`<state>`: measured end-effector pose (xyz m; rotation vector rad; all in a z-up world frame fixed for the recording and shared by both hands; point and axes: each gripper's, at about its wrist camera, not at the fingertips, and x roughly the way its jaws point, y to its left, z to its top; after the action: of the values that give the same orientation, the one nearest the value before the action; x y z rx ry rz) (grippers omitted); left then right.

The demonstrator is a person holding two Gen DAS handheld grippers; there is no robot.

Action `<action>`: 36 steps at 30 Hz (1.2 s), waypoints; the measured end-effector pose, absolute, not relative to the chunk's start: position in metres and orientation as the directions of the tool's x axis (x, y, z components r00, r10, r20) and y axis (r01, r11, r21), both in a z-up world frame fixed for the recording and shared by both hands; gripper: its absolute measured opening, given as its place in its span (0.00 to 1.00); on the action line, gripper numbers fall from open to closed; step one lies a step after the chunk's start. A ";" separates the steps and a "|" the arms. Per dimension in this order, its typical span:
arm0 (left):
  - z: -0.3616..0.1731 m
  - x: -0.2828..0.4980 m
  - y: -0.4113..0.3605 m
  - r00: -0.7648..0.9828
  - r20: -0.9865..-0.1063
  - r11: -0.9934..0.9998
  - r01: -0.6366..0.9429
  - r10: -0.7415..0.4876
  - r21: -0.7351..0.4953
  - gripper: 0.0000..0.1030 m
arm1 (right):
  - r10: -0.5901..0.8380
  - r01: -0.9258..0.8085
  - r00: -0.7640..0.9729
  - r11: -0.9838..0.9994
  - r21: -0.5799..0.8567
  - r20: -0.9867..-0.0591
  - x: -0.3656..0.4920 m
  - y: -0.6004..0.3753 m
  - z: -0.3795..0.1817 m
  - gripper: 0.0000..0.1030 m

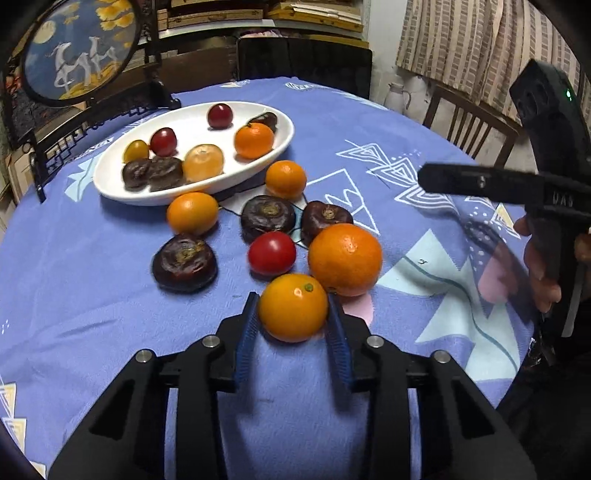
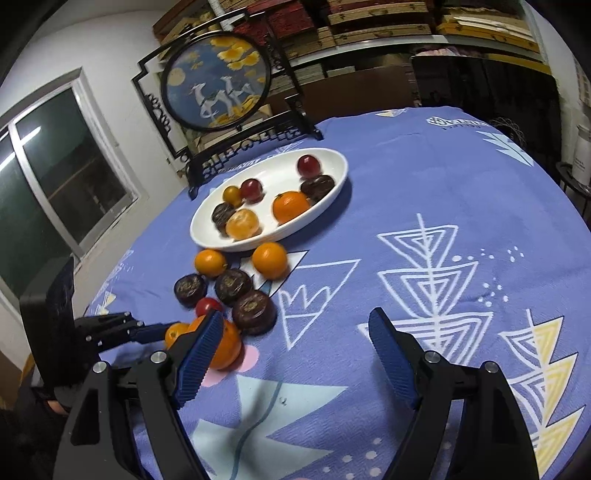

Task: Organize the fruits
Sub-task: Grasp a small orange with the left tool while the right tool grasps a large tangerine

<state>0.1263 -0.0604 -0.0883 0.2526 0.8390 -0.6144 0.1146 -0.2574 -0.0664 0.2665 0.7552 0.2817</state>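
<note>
Straddling one small orange (image 1: 293,308), left gripper (image 1: 291,328) jaws narrow, right gripper (image 2: 297,354) jaws wide, seven fruits on plate (image 1: 110,184).

Round table under lilac patterned cloth (image 1: 92,295), bearing white oval dish (image 1: 110,181), loose oranges (image 1: 345,258), dark fruits (image 1: 184,263), one tomato (image 1: 272,253)

Home dining room: clothed table (image 2: 424,192), chairs (image 1: 469,122), bookshelves (image 2: 369,26).

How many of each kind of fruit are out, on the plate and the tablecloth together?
Counted from the left wrist view, white plate and tablecloth together:
Orange citrus fruits: 6, including the one between the left gripper's fingers
Dark brown water chestnuts: 6
Red tomatoes: 3
Yellow tomato: 1
Total: 16
</note>
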 end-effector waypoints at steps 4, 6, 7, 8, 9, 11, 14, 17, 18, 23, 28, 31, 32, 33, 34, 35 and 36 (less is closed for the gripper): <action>-0.081 0.118 -0.043 0.537 -0.737 0.819 0.572 -0.411 -0.041 0.35 | 0.372 -0.219 0.664 0.926 0.308 -0.648 0.112 -0.239 -0.066 0.79; -0.075 0.116 -0.032 0.554 -0.726 0.833 0.552 -0.408 -0.047 0.35 | 0.392 -0.261 0.641 0.920 0.293 -0.660 0.110 -0.225 -0.066 0.79; -0.072 0.115 -0.026 0.562 -0.721 0.839 0.542 -0.405 -0.049 0.35 | 0.399 -0.282 0.631 0.917 0.283 -0.666 0.110 -0.217 -0.067 0.79; -0.069 0.113 -0.020 0.573 -0.714 0.847 0.529 -0.402 -0.052 0.35 | 0.406 -0.304 0.621 0.913 0.271 -0.670 0.109 -0.209 -0.067 0.79; -0.066 0.113 -0.016 0.579 -0.710 0.851 0.522 -0.401 -0.055 0.35 | 0.414 -0.332 0.610 0.908 0.257 -0.675 0.108 -0.199 -0.067 0.79; -0.063 0.112 -0.009 0.589 -0.703 0.858 0.511 -0.399 -0.059 0.35 | 0.416 -0.375 0.592 0.900 0.221 -0.690 0.107 -0.180 -0.069 0.79; -0.059 0.109 -0.002 0.600 -0.694 0.862 0.503 -0.398 -0.060 0.35 | 0.416 -0.393 0.583 0.896 0.206 -0.698 0.110 -0.166 -0.072 0.75; -0.059 0.107 0.000 0.600 -0.691 0.860 0.506 -0.402 -0.061 0.35 | 0.413 -0.386 0.576 0.898 0.211 -0.706 0.116 -0.160 -0.076 0.71; -0.059 0.107 0.001 0.599 -0.692 0.860 0.506 -0.403 -0.063 0.35 | 0.410 -0.383 0.571 0.899 0.211 -0.711 0.119 -0.157 -0.077 0.70; -0.063 0.107 0.003 0.593 -0.698 0.863 0.501 -0.402 -0.072 0.35 | 0.392 -0.372 0.553 0.906 0.204 -0.735 0.128 -0.148 -0.085 0.60; -0.066 0.109 0.004 0.587 -0.702 0.863 0.498 -0.403 -0.080 0.35 | 0.412 -0.361 0.539 0.901 0.241 -0.734 0.135 -0.149 -0.091 0.45; -0.069 0.110 0.003 0.579 -0.710 0.864 0.497 -0.401 -0.083 0.35 | 0.469 -0.347 0.535 0.880 0.324 -0.703 0.136 -0.160 -0.092 0.44; -0.071 0.111 0.003 0.576 -0.713 0.864 0.496 -0.399 -0.083 0.35 | 0.466 -0.343 0.544 0.882 0.323 -0.698 0.134 -0.162 -0.091 0.44; -0.072 0.113 0.003 0.574 -0.717 0.866 0.492 -0.397 -0.086 0.35 | 0.464 -0.344 0.551 0.883 0.318 -0.693 0.132 -0.163 -0.090 0.44; -0.072 0.113 0.003 0.572 -0.717 0.867 0.490 -0.397 -0.088 0.35 | 0.467 -0.350 0.554 0.882 0.317 -0.689 0.129 -0.164 -0.088 0.44; -0.072 0.113 0.003 0.572 -0.717 0.867 0.490 -0.398 -0.090 0.35 | 0.469 -0.354 0.558 0.881 0.314 -0.685 0.126 -0.166 -0.087 0.44; -0.072 0.114 0.003 0.573 -0.717 0.868 0.489 -0.397 -0.089 0.35 | 0.468 -0.355 0.561 0.881 0.313 -0.682 0.124 -0.167 -0.086 0.44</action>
<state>0.1138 0.0029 -0.0720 0.1233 0.8075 -0.5208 0.1239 -0.1667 -0.0861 0.1452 0.8457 0.4872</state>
